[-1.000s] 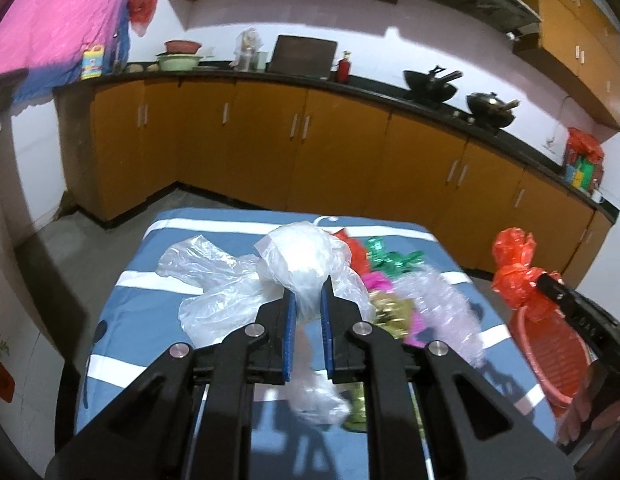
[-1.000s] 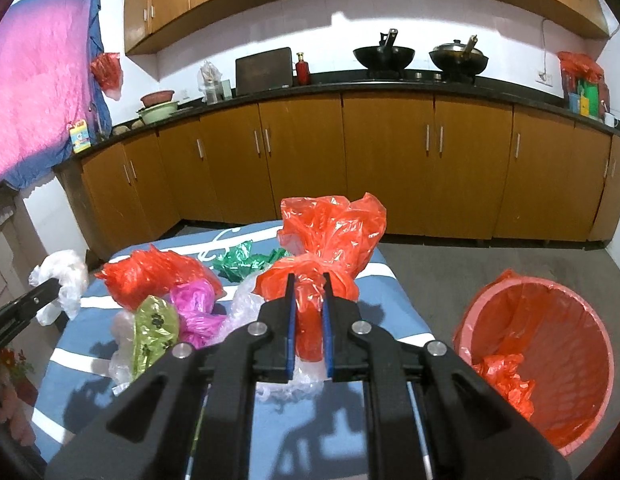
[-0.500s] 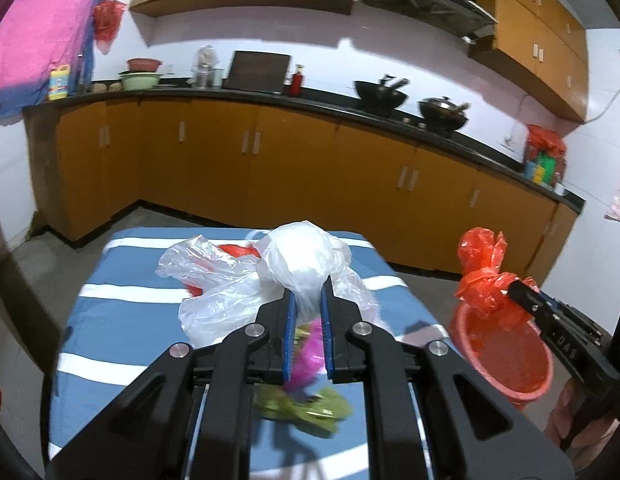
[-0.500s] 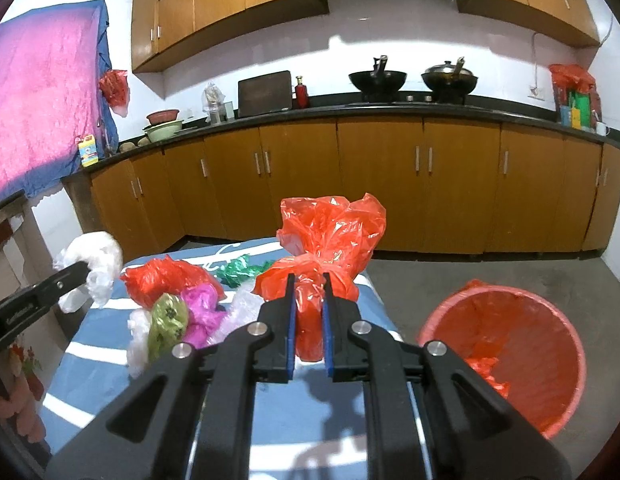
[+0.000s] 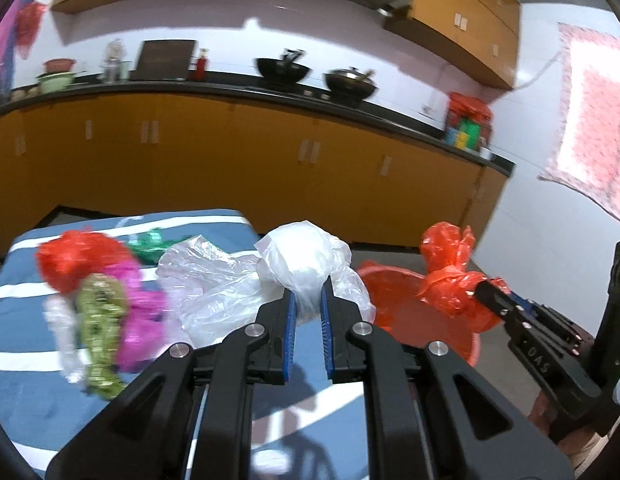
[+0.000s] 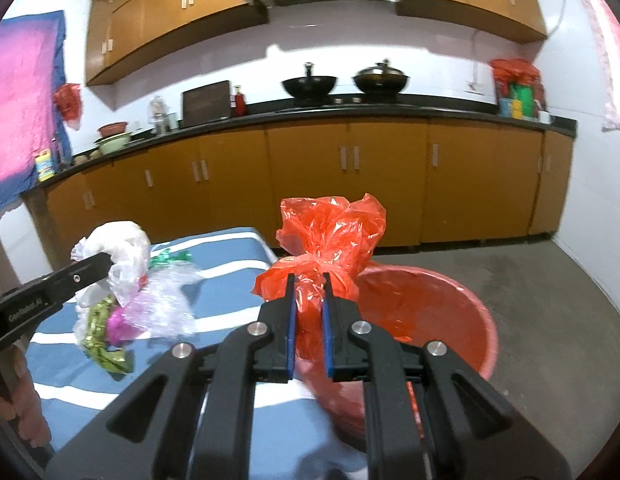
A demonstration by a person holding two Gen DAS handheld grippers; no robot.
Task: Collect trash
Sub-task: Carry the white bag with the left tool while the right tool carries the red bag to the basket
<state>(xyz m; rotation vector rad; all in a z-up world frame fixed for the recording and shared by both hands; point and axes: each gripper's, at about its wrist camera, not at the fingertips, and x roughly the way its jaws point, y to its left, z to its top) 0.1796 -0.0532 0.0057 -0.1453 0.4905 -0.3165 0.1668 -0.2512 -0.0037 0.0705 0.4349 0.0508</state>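
Observation:
My left gripper (image 5: 308,300) is shut on a clear white plastic bag (image 5: 302,258) and holds it above the right edge of the blue striped table (image 5: 26,404). My right gripper (image 6: 308,284) is shut on a knotted red plastic bag (image 6: 330,232) and holds it over the near rim of the red trash basket (image 6: 450,320). In the left wrist view the right gripper (image 5: 484,286) and its red bag (image 5: 450,280) hang over the basket (image 5: 390,316). In the right wrist view the left gripper (image 6: 106,262) shows at left with the white bag (image 6: 122,252).
Loose red (image 5: 76,258), green (image 5: 152,240), pink (image 5: 140,320) and olive (image 5: 102,320) bags lie on the table, with a clear one (image 6: 166,304). Orange cabinets (image 6: 350,184) under a black counter run along the back wall. Concrete floor (image 6: 550,300) lies right of the basket.
Both grippers have swung right with their bags, from over the table toward the red basket. The red bag now hangs over the basket's rim. Both stay shut.

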